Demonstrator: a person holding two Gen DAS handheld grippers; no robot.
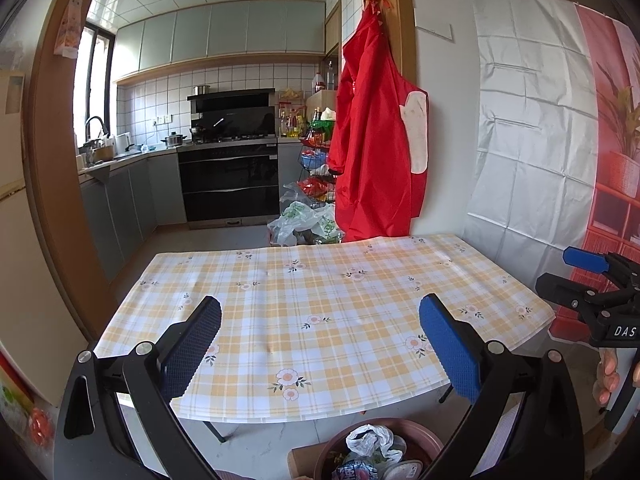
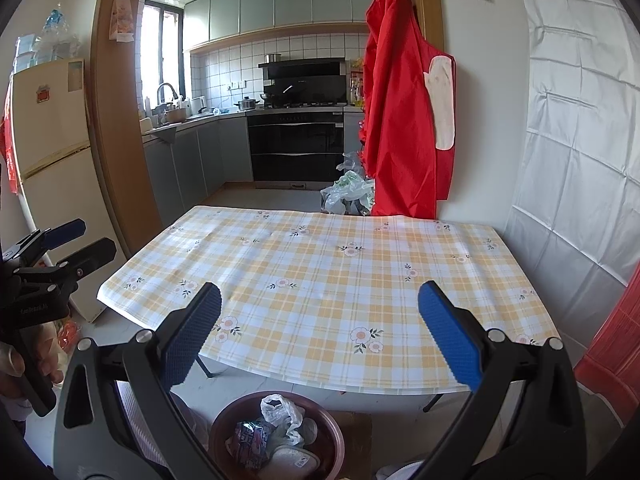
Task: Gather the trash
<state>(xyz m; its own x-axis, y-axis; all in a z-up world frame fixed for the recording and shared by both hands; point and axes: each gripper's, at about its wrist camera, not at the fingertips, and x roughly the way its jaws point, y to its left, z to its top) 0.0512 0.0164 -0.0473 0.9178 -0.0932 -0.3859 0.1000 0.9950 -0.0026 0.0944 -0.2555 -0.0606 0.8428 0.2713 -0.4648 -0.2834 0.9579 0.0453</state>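
Down on the floor sits the brown basin [image 2: 336, 432], just in front of the table's near edge, and it's loaded with trash: a crumpled white plastic bag [image 2: 282, 410] on top, a dark printed wrapper [image 2: 252, 440] to its left, a pale flat round item [image 2: 290, 460] nearest the camera. From the left wrist view the same basin [image 1: 420, 436] shows at the bottom edge, partly cut off.

Behind the basin, the table [image 2: 320, 280] wears a yellow-and-white plaid cloth with little flowers, bare across the top.

Both claws hang above the basin, short of the table. Left gripper [image 1: 320, 344]: blue pads spread wide, nothing between them. Right gripper [image 2: 320, 340]: same story, jaws wide apart and empty. Each one shows at the edge of the other's view, with fingers of a hand [image 1: 608, 380] wrapped on the handle.

Beyond the table's far edge, a red apron [image 2: 404, 120] hangs on the wooden door frame, plastic bags [image 2: 348, 192] heaped on the floor beside it, and the black oven [image 2: 296, 148] in the kitchen further back.
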